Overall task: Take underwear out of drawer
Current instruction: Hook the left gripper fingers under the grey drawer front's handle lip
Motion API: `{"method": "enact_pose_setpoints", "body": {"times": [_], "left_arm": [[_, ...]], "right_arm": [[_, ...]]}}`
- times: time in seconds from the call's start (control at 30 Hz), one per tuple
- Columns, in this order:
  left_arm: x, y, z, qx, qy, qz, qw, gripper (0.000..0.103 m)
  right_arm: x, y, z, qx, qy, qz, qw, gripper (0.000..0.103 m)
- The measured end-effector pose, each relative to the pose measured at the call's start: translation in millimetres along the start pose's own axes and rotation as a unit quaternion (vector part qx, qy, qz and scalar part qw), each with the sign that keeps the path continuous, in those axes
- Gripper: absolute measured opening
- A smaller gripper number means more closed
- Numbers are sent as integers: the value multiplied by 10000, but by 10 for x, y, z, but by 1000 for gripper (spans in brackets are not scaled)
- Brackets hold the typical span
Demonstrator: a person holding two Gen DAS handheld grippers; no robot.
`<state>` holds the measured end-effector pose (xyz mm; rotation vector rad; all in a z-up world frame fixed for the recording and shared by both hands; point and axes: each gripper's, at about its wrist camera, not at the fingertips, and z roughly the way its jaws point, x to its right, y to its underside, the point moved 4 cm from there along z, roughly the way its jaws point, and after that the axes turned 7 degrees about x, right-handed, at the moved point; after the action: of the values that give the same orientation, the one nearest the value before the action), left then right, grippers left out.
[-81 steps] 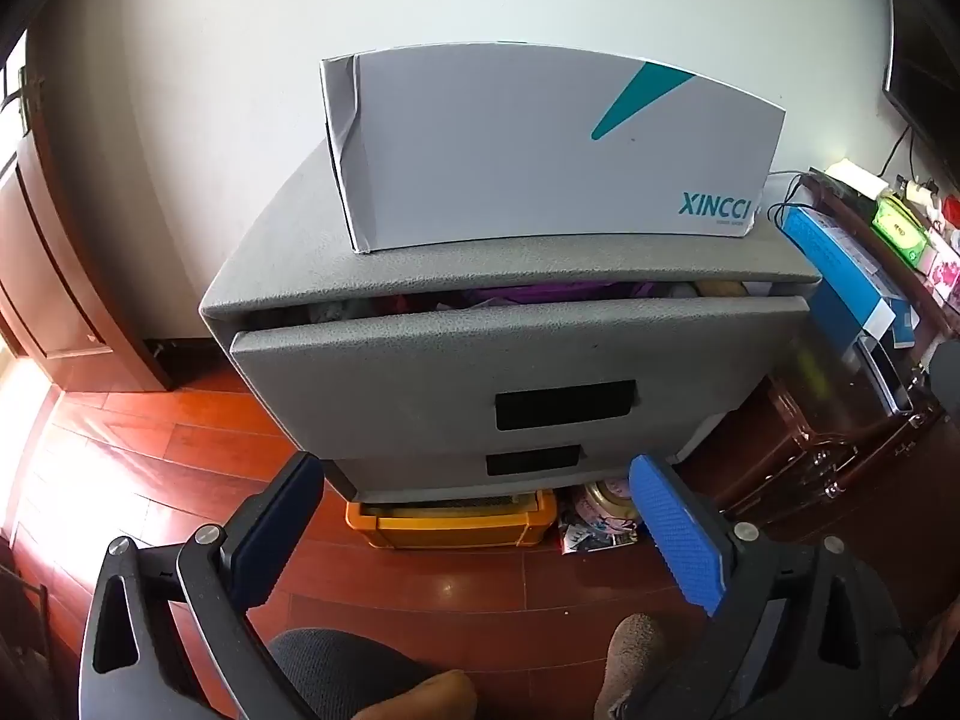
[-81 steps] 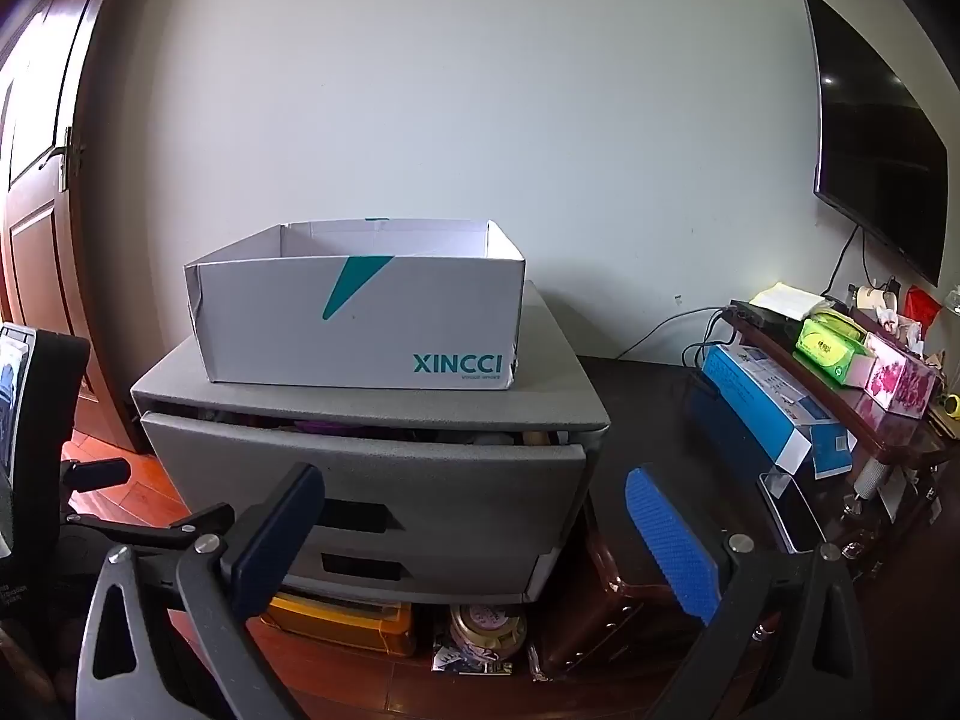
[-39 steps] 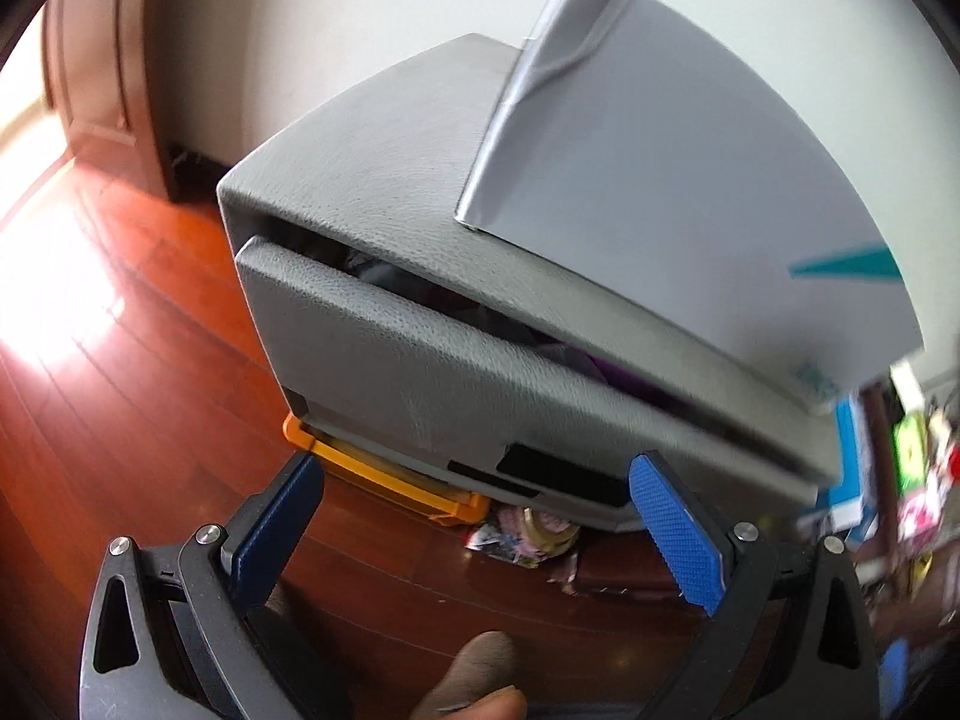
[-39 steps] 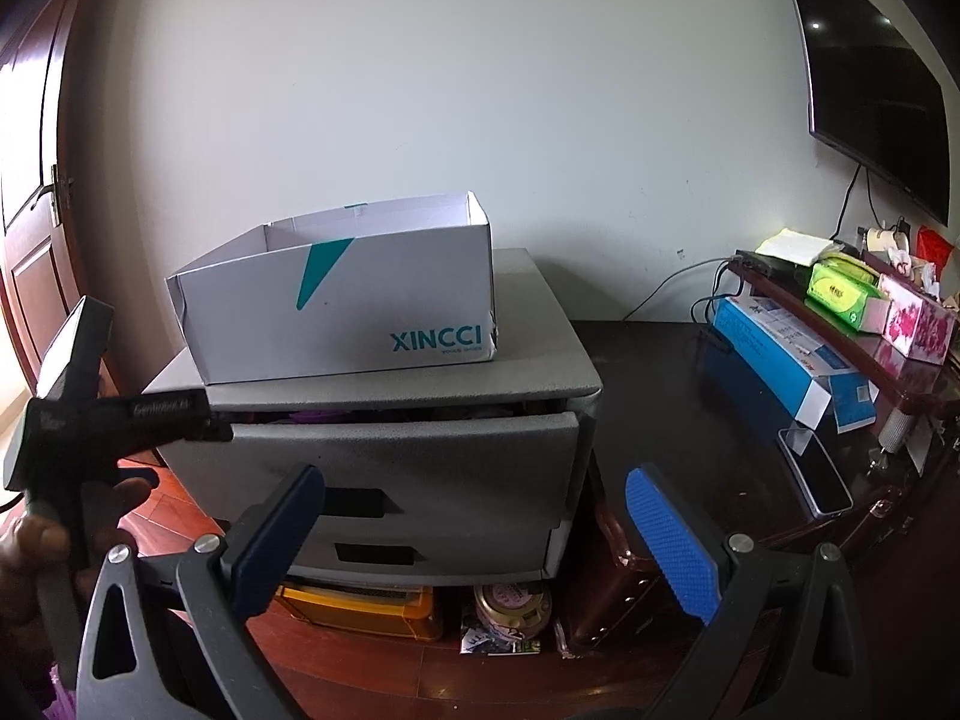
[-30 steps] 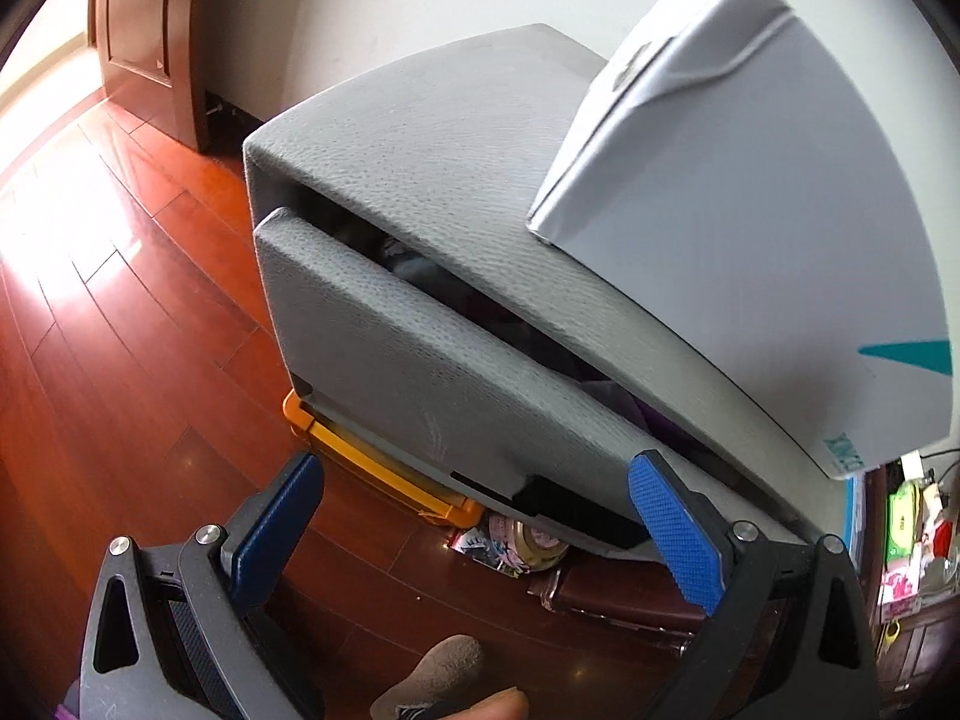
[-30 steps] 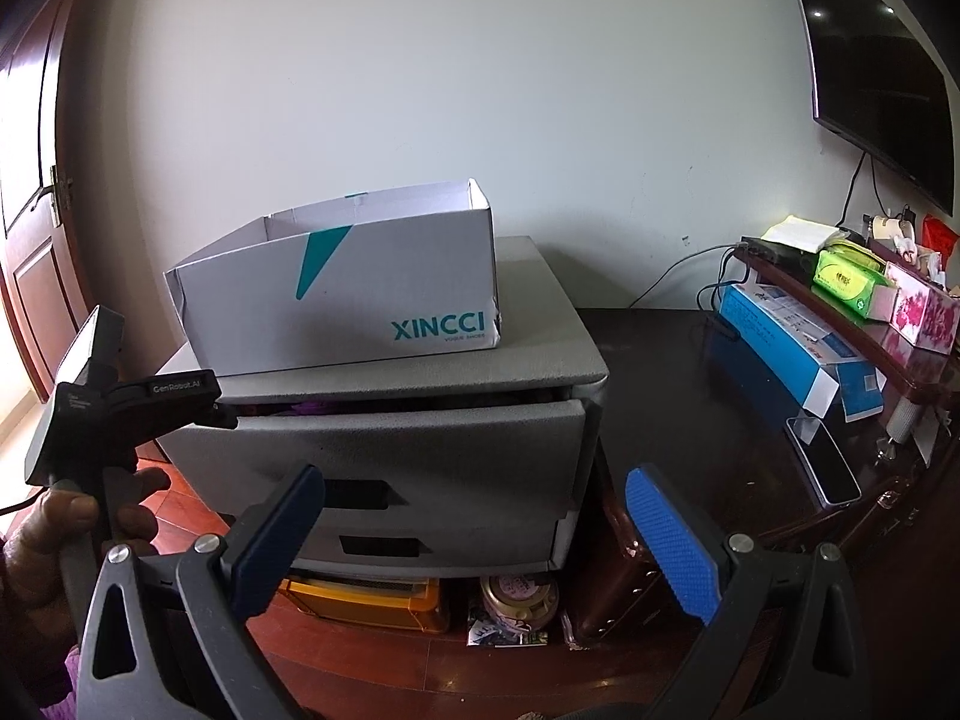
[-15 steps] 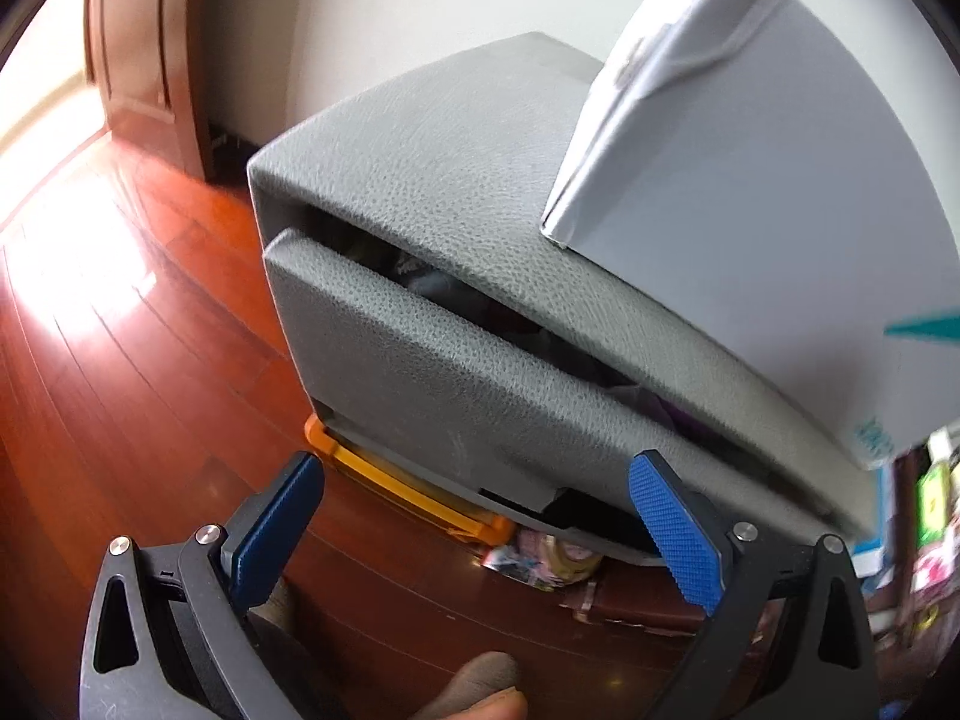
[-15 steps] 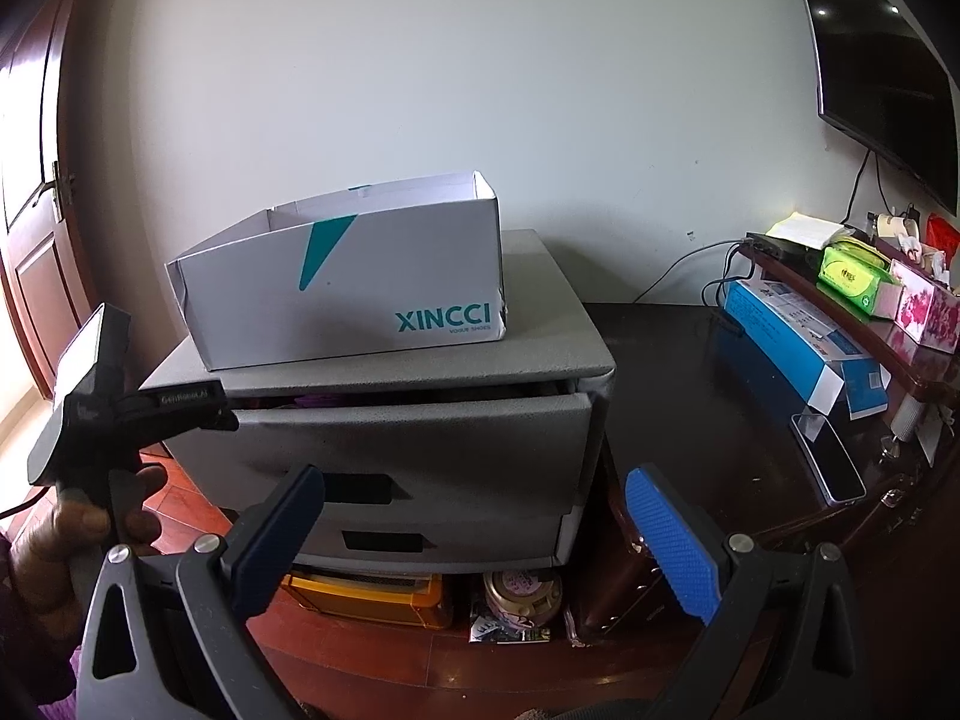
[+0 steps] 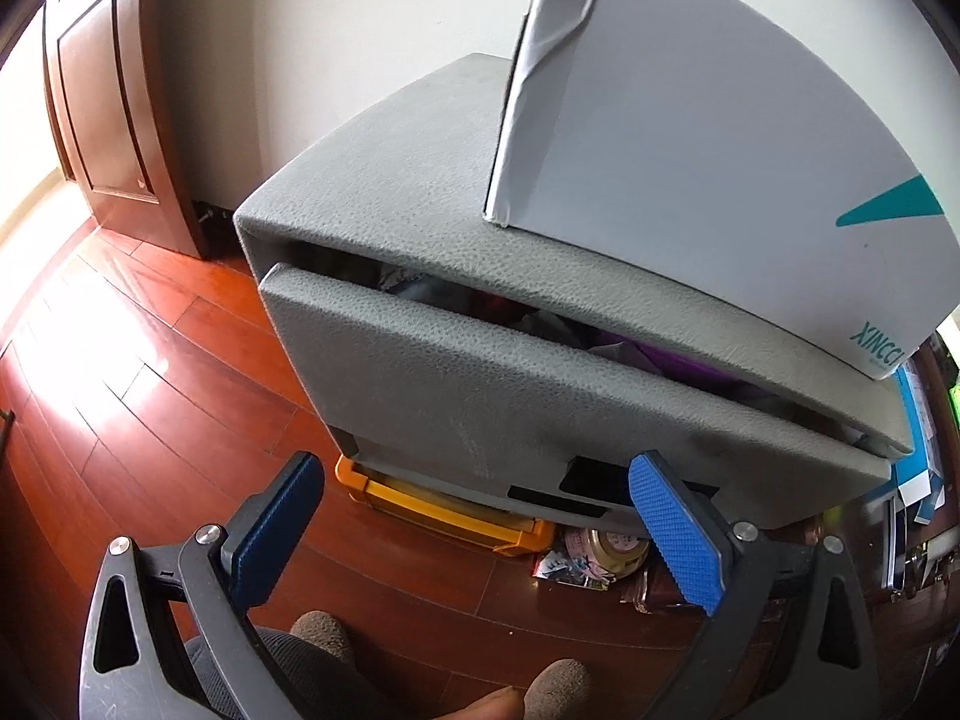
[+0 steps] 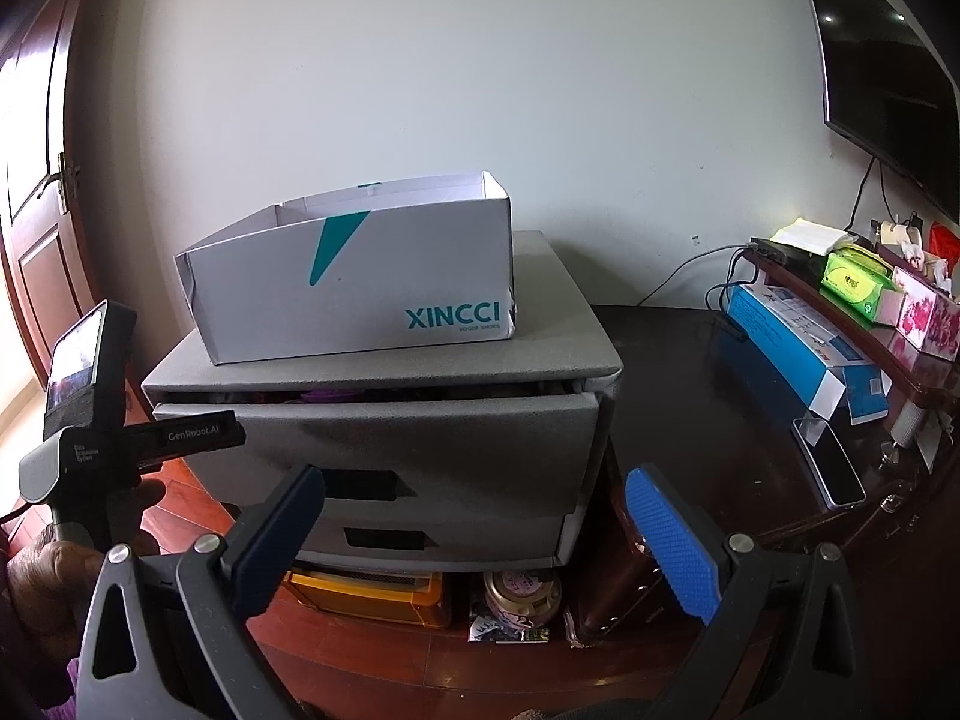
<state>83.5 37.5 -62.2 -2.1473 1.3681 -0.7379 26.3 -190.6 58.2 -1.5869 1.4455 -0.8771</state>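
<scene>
The white box on the drawer unit reads "XINCCI" in teal, and the left gripper's body reads "GenRobot.AI".

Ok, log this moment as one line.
top drawer: ajar, clothes showing | left hand-held gripper: open, near handle | right hand-held gripper: open, back

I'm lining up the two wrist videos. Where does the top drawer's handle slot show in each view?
Left wrist: handle slot low, centre-right, partly behind the left gripper's right finger.
Right wrist: handle slot lower centre-left, above the right gripper's left finger.
Shared landmark: the XINCCI box atop the cabinet.
</scene>
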Motion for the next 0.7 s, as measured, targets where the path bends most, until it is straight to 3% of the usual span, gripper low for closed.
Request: {"method": "enact_pose_setpoints", "body": {"times": [0.47, 0.7], "left_arm": [[-101, -106, 138, -237, -47, -290, 9993, 101], [-227, -173, 340, -570, -96, -784, 9952, 103]], "right_arm": [[7, 46, 45, -111, -17, 66, 9999, 103], [-20, 75, 74, -169, -51, 18, 9998, 103]]}}
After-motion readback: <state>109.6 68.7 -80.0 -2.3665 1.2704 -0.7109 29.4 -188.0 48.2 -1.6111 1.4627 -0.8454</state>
